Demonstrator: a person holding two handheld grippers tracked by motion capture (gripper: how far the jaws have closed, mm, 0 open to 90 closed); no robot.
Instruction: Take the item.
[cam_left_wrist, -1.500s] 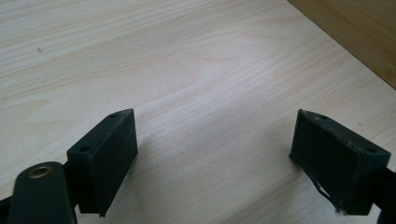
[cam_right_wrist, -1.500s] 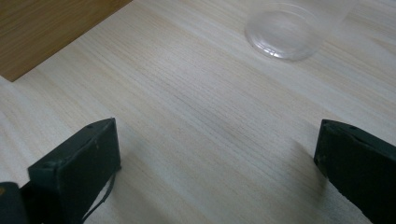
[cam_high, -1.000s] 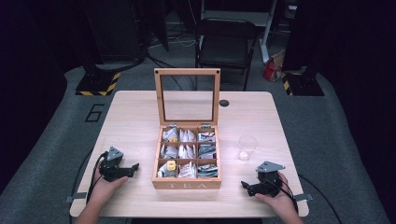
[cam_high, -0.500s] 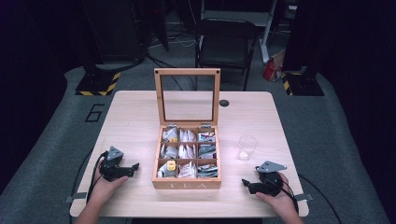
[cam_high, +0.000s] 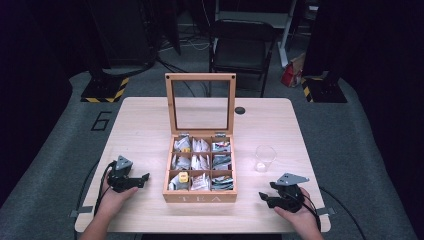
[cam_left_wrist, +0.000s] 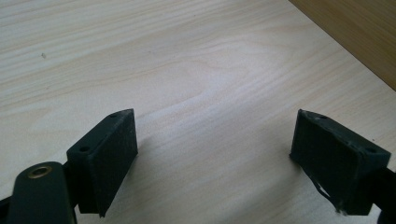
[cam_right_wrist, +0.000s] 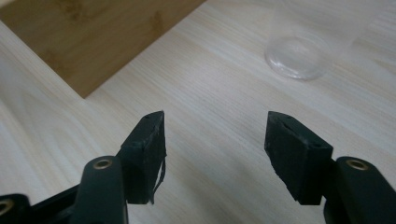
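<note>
I judge nothing started: left gripper (cam_high: 141, 178) and right gripper (cam_high: 265, 196) rest released, empty, flanking the tea box (cam_high: 200, 196); next, reach in.

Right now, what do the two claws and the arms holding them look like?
Both are black hand-held tools. The left claw and the right claw each carry a grey three-cornered plate on top and trail a black cable toward the table's near edge. Up close, the fingers are blocky black pads on arms with brass-coloured rivets; one right pad has a peeling edge. The forearms are bare, without sleeves.
</note>
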